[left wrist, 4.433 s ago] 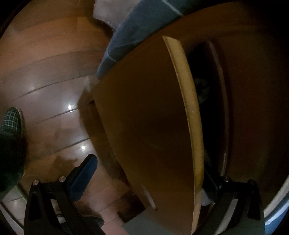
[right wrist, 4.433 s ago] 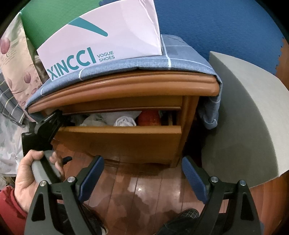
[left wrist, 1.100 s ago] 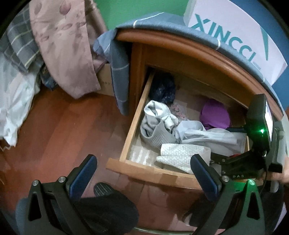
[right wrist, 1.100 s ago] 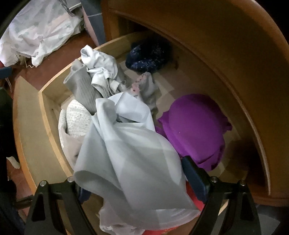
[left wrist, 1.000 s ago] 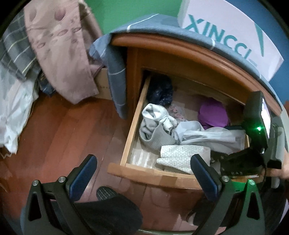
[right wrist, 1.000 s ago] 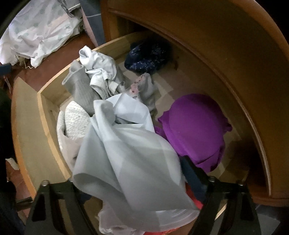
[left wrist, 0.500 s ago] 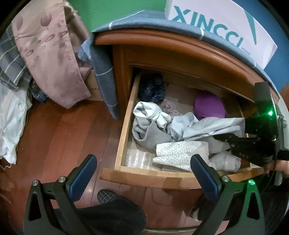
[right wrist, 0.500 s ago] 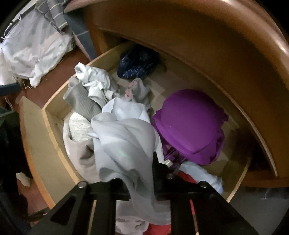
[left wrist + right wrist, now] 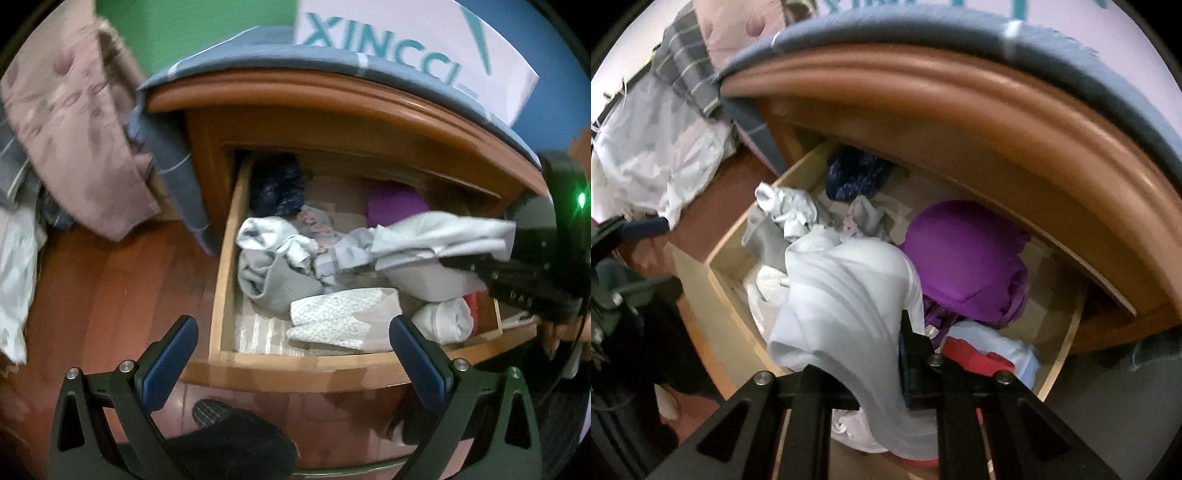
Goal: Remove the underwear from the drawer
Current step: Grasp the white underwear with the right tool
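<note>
The open wooden drawer (image 9: 229,258) is seen crammed with clothes. Pale grey cotton underwear (image 9: 849,295) is clamped by the right gripper (image 9: 882,365), lifted above the pile's right side. The left gripper (image 9: 291,354) is held apart, empty, near the drawer front.

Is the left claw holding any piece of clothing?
No, the left claw stands open and empty in front of the drawer.
</note>
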Tool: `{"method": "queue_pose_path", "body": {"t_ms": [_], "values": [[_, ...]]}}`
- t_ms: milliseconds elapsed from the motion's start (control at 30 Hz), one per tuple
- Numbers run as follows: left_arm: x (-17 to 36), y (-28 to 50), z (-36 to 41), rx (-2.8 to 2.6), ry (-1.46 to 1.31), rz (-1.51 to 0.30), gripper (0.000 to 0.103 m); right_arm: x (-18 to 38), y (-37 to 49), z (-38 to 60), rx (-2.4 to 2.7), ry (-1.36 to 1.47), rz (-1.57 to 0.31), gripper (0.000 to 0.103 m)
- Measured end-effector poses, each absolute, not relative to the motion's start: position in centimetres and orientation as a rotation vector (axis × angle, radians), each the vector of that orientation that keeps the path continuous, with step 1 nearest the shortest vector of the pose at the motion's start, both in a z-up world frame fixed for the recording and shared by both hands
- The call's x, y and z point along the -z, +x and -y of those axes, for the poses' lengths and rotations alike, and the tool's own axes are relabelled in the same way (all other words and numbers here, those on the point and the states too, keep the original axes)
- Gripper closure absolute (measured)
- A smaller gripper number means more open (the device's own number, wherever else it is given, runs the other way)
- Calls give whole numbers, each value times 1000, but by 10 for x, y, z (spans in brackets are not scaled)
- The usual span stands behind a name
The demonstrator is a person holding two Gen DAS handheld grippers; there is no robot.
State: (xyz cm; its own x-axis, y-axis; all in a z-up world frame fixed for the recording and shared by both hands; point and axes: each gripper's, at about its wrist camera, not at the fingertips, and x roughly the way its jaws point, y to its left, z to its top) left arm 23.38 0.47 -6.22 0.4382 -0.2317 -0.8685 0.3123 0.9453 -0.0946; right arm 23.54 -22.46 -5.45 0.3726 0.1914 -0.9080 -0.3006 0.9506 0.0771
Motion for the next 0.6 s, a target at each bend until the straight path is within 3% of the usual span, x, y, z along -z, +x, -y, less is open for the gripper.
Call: {"method": "queue_pose_path", "body": {"t_ms": [200, 600], "values": [[63, 241, 18, 444, 151, -1095, 0, 37, 225, 242, -265, -40, -1107, 90], [100, 280, 61, 574, 170, -1338, 1, 25, 206, 276, -215, 75, -1053, 90]]}}
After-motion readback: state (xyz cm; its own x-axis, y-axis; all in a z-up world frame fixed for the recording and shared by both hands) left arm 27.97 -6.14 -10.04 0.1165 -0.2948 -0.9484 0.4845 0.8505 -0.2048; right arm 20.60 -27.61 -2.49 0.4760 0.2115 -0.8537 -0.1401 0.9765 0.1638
